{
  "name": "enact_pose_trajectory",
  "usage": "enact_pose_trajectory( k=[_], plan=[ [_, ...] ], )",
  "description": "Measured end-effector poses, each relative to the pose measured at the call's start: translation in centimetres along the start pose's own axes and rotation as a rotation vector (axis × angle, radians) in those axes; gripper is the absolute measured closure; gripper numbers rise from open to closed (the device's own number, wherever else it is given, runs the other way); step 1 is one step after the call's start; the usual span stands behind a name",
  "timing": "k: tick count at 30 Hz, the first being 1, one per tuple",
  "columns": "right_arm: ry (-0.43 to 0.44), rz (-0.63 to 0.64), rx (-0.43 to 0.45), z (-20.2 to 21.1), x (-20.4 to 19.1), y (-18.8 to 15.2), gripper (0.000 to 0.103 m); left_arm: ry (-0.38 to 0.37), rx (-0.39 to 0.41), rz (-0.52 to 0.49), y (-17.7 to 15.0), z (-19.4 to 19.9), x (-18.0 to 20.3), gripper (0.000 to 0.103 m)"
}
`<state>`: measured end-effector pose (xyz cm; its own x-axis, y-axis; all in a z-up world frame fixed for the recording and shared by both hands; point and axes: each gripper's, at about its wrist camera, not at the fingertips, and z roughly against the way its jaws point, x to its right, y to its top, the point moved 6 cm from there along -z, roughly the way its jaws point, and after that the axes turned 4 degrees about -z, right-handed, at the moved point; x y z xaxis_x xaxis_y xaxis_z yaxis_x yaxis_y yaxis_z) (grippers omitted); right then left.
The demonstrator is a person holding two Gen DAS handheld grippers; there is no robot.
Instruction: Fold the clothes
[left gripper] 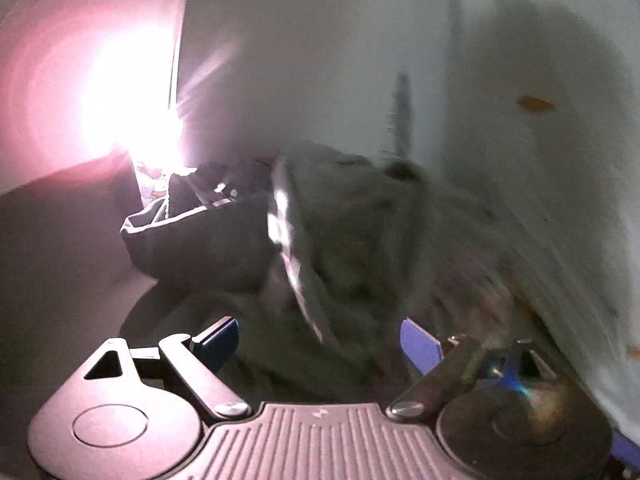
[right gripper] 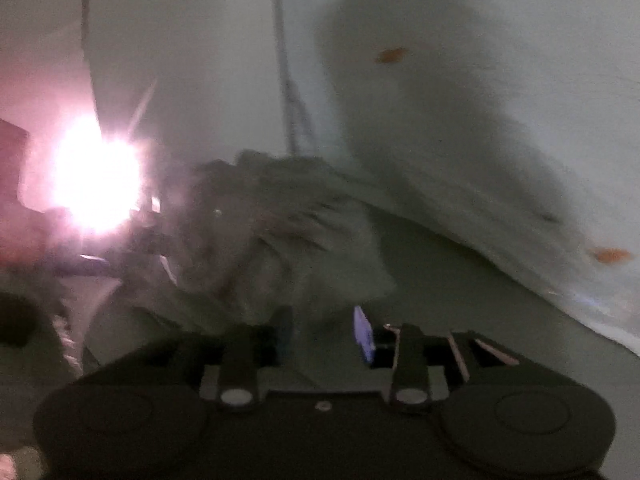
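Both feeds are dim and smeared, with a hard glare from a lamp [left gripper: 132, 120] at the left washing part of each one out. Through the left wrist camera I see my left claw [left gripper: 320, 340] spread wide, blue pads well apart, nothing pinched between them; a crumpled grey-green garment [left gripper: 352, 232] lies heaped just ahead of it, with a pale stripe running down one fold. To the left of the heap sits a dark fabric bag [left gripper: 192, 240] with a light-edged rim. A white sheet [left gripper: 560, 160] with small orange marks hangs along the right. Through the right wrist camera my right claw [right gripper: 324, 334] stands partly open, its fingers apart, and the same garment [right gripper: 280, 232] bunches just in front; whether cloth sits between the fingers I cannot tell through the blur.
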<state>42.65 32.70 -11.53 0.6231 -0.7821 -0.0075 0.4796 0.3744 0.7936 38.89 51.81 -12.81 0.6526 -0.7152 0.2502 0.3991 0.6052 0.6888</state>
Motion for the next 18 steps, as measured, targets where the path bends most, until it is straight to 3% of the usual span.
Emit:
enact_pose_trajectory(
  k=[5,8,10,11,13,14,18],
  plan=[
    [0.106,0.026,-0.038,-6.9,-4.2,3.8,0.061,0.042,-0.035,0.038,2.5,-5.5,-3.0,0.014],
    [0.09,0.068,-0.037,-7.9,-4.3,3.6,0.04,0.068,-0.059,0.058,2.8,-7.6,-4.0,0.014],
    [0.078,0.095,-0.037,-8.6,-4.3,3.4,0.039,0.081,-0.076,0.068,2.9,-8.9,-4.4,0.014],
    [0.072,0.109,-0.036,-8.9,-4.3,3.4,0.043,0.09,-0.085,0.068,2.8,-9.4,-4.6,0.014],
    [0.061,0.137,-0.035,-9.6,-4.3,3.3,0.07,0.107,-0.093,0.068,2.6,-9.8,-4.7,0.012],
    [0.055,0.151,-0.035,-9.9,-4.3,3.2,0.078,0.118,-0.095,0.068,2.5,-9.9,-4.8,0.009],
    [0.032,0.206,-0.034,-11.3,-4.3,2.9,0.092,0.156,-0.094,0.044,2.2,-8.7,-3.7,0.008]
  ],
)
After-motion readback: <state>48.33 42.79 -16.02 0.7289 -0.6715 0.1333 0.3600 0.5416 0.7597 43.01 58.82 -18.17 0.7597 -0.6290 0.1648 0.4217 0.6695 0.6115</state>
